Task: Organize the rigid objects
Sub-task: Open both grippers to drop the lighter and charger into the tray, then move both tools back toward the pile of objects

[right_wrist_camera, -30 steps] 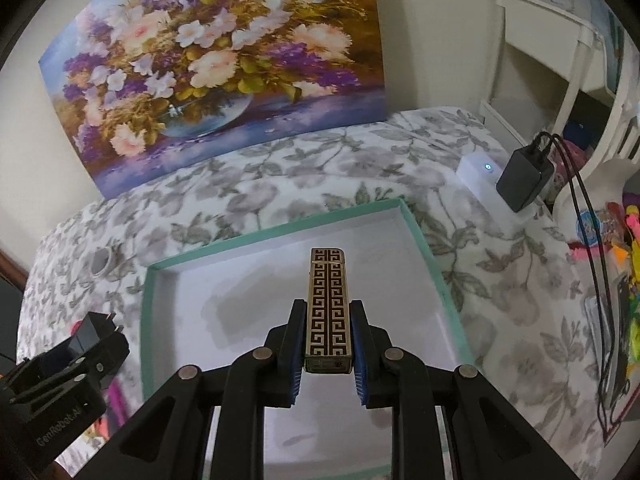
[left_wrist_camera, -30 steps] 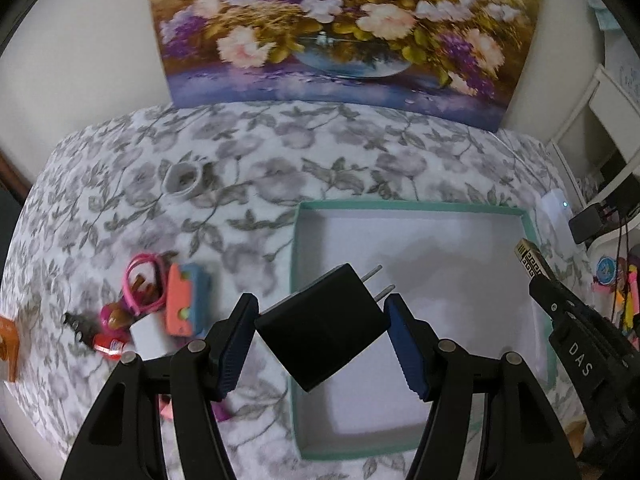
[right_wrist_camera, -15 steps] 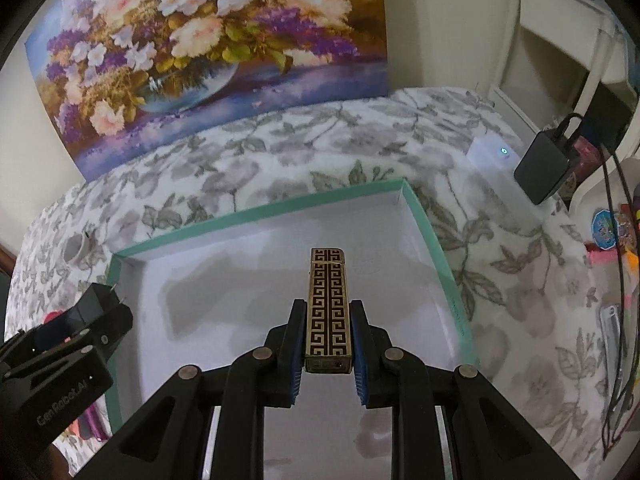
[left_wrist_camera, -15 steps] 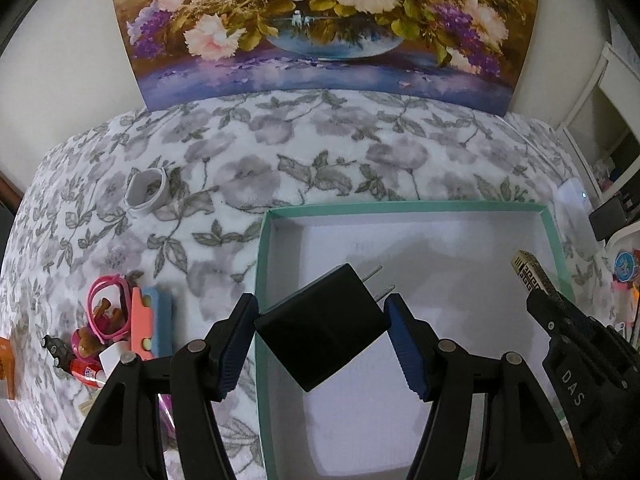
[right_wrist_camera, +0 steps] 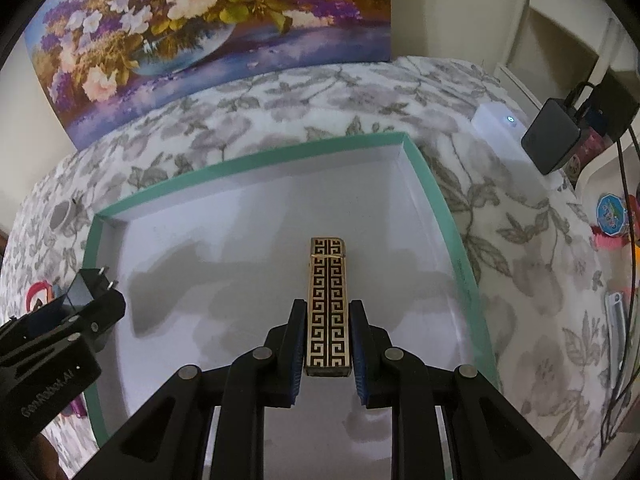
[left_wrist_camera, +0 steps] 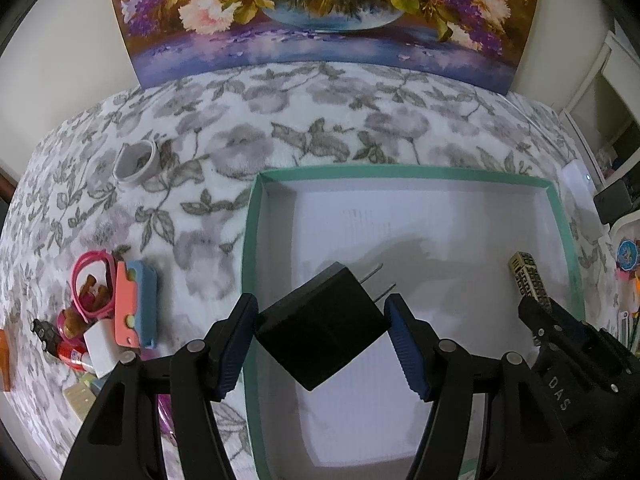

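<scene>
Two hand-held grippers above a shallow teal-rimmed box (left_wrist_camera: 404,171) with a white floor, set on a flower-patterned cloth (left_wrist_camera: 320,120). The left gripper (left_wrist_camera: 322,328) has its blue pads clamped on a black plug adapter (left_wrist_camera: 320,330), turned cornerwise with its two metal prongs pointing up and to the right, over the box's left half. The right gripper (right_wrist_camera: 328,340) has its fingers closed tightly on a slim gold-and-black key-patterned case (right_wrist_camera: 328,300), which projects forward over the box's right half. The box floor (right_wrist_camera: 240,240) beneath both is bare, bearing only the grippers' shadows. Left of the box, near its wall, lies a cluster of small items: a pink ring (left_wrist_camera: 90,280), a pink-and-blue block (left_wrist_camera: 134,304) and a white cube (left_wrist_camera: 102,346); several smaller pieces there are too crowded to identify. A white tape roll (left_wrist_camera: 138,160) sits apart, farther back. A floral painting (left_wrist_camera: 320,12) leans against the wall behind. At right, a white device with a lit dot (right_wrist_camera: 502,136) and a black charger (right_wrist_camera: 552,136) stand just beyond the cloth's edge. The box's near rim is hidden behind the gripper frames.
</scene>
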`<state>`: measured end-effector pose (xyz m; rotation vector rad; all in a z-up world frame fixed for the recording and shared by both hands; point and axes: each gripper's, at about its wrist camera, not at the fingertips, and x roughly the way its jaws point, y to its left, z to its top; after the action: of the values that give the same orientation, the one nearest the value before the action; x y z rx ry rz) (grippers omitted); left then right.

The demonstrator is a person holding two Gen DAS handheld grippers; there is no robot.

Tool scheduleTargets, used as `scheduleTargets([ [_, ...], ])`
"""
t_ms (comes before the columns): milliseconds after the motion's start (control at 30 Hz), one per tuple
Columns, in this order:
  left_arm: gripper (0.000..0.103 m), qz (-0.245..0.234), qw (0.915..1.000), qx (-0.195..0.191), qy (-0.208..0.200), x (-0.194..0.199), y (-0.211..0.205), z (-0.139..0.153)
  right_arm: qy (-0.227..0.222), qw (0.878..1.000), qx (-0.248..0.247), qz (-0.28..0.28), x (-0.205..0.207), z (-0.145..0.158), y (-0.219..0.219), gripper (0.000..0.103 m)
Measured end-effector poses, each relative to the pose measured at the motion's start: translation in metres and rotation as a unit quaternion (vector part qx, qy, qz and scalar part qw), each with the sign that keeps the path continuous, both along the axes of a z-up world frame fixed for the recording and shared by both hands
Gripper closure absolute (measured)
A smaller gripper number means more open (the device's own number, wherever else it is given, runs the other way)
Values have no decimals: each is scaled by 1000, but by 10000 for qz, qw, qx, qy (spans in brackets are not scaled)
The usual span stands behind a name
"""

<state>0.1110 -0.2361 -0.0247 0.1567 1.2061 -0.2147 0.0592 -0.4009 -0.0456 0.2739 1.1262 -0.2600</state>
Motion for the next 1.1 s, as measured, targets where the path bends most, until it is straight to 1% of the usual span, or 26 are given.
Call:
scheduleTargets([
  [233, 35, 50, 10000, -41, -62, -6, 5, 9, 39, 10000, -33, 48, -7, 1, 5, 81],
  [300, 34, 96, 9999, -64, -96, -8, 9, 12, 46, 10000, -58, 46, -10, 3, 6, 78],
  [333, 34, 130, 9998, -78, -121, -9, 12, 15, 51, 10000, -66, 51, -11, 4, 7, 78],
  [400, 28, 186, 9997, -89, -162, -10, 17, 18, 59, 9999, -76, 59, -14, 5, 9, 75],
  [467, 28, 221, 9996, -107, -171, -13, 23, 21, 71, 9999, -98, 57, -17, 7, 12, 70],
  [567, 28, 258, 9995, -96, -181, -16, 32, 22, 65, 9998, -154, 86, -22, 9, 20, 55],
  [600, 26, 276, 9994, -85, -198, -17, 35, 22, 64, 9997, -190, 105, -23, 9, 23, 53],
  [633, 24, 301, 9993, -71, -212, -18, 38, 22, 56, 9997, -212, 119, -25, 10, 26, 49],
  [667, 15, 327, 9992, -68, -226, -20, 43, 22, 50, 9996, -228, 131, -26, 10, 28, 45],
  [700, 10, 352, 9991, -75, -243, -20, 47, 22, 49, 9996, -242, 143, -27, 10, 30, 44],
  [800, 8, 441, 9984, -76, -350, -24, 62, 23, 41, 9995, -268, 171, -31, 11, 37, 38],
  [867, 4, 499, 9978, -37, -440, -26, 70, 25, 26, 9994, -295, 158, -34, 12, 40, 33],
  [900, 4, 533, 9974, -8, -493, -26, 74, 26, 25, 9995, -292, 153, -34, 13, 41, 31],
  [967, 4, 603, 9964, 67, -589, -28, 84, 27, 24, 9995, -288, 142, -36, 13, 44, 23],
  [1033, 4, 671, 9955, 130, -660, -29, 95, 28, 45, 9994, -319, 161, -37, 14, 48, 21],
  [1100, 4, 700, 9947, 158, -734, -31, 104, 29, 64, 9992, -356, 188, -37, 14, 53, 15],
])
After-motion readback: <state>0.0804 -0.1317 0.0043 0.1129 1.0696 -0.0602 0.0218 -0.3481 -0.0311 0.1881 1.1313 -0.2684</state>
